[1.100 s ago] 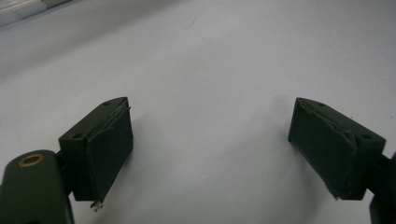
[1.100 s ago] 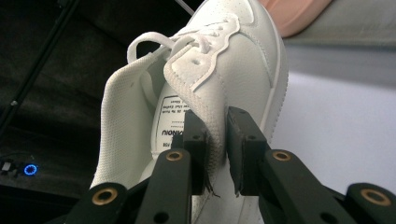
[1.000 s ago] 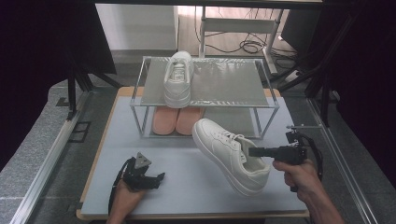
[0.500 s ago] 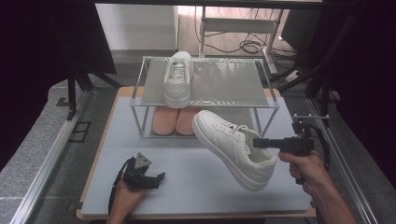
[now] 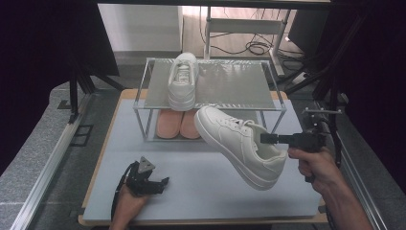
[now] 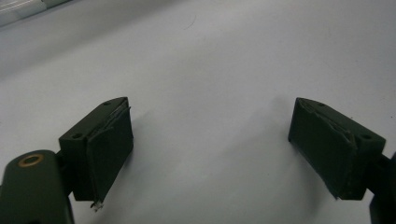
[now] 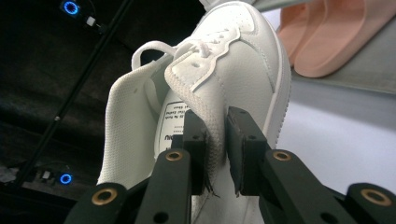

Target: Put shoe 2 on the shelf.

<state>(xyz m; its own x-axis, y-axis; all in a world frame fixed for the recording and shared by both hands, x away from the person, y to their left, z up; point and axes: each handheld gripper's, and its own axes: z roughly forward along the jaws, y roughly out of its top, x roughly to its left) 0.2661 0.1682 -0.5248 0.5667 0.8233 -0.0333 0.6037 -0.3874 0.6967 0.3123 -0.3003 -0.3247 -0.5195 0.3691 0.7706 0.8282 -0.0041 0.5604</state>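
Right gripper point(image 5: 266, 139) clamped on the collar wall of a white sneaker point(image 5: 239, 143), one jaw inside the opening and one outside, holding the shoe clear of the grey table mat point(image 5: 191, 167), tilted with toe up and far-left, heel low and near-right, just near-right of the metal rack point(image 5: 210, 103). Left gripper point(image 5: 160, 183) resting low on the mat at near left, well apart from the shoe, jaws wide apart and empty. Second white sneaker point(image 5: 183, 86) on the rack's top shelf, left part; pink slippers point(image 5: 174, 123) on the mat beneath that shelf.
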